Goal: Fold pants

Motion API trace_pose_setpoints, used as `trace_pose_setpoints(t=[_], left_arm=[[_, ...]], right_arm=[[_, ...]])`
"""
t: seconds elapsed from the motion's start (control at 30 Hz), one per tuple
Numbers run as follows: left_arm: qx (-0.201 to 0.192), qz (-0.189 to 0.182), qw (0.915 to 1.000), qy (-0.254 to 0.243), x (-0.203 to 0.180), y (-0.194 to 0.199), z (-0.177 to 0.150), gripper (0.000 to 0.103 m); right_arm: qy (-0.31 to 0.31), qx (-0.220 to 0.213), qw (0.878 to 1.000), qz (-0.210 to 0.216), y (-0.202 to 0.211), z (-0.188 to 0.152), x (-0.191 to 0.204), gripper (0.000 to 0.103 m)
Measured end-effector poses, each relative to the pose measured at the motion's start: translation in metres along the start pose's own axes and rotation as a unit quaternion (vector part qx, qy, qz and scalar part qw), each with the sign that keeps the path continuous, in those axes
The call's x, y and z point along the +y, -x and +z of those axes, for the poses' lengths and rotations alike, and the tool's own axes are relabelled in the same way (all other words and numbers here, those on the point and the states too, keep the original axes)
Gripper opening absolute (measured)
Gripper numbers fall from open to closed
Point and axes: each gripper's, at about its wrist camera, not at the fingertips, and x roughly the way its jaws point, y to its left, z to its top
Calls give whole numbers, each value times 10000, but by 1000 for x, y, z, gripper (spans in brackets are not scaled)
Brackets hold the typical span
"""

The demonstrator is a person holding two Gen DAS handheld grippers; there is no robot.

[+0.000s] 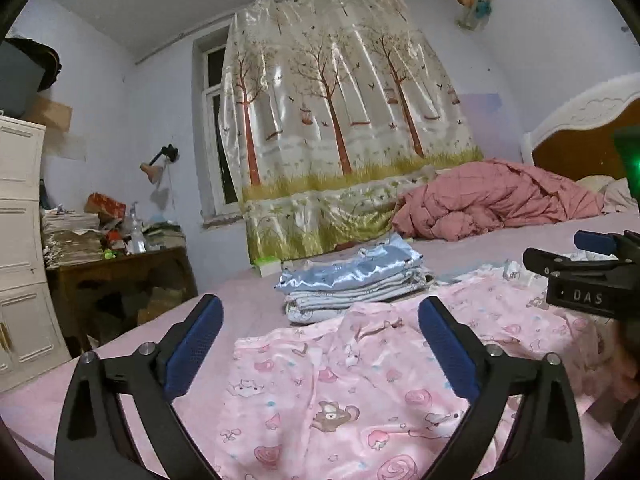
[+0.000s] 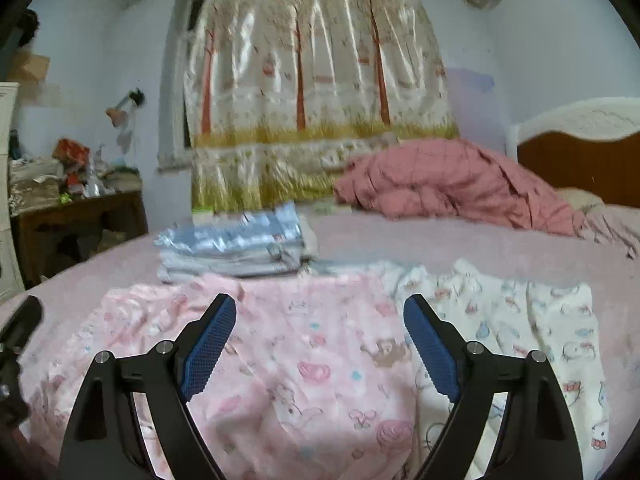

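Presently both the left hand-held gripper (image 1: 320, 332) and right hand-held gripper (image 2: 320, 330) are held wide, empty, just above pink pants (image 1: 320, 392) spread on the bed (image 1: 500, 236); folded clothes (image 1: 352, 276) are stacked beyond.

A pink-sheeted bed (image 2: 460, 240) carries pink printed pants (image 2: 304, 360); beyond them a folded stack (image 2: 236, 248), beside them white printed pants (image 2: 520, 320), farther off a rumpled quilt (image 2: 440, 180).

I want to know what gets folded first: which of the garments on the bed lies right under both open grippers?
The pink cartoon-print pants, spread flat and unfolded. The white cat-print pair lies off to their right, and the blue satin stack behind is already folded.
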Motion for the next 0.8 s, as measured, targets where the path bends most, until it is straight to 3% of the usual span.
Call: trace_pose_setpoints(t=[0.13, 0.23, 0.3, 0.8], left_arm=[[-271, 244, 9991, 227, 11, 13, 4, 103], [-397, 303, 9981, 361, 18, 20, 6, 103], [-410, 373, 9976, 413, 20, 21, 6, 103], [-157, 375, 9976, 560, 24, 12, 5, 103]], right_arm=[[124, -439, 9989, -129, 19, 1, 5, 88], [168, -831, 9962, -177, 36, 5, 9, 102], [159, -1046, 9942, -183, 45, 6, 11, 102], [332, -1075, 9933, -253, 53, 5, 20, 102]])
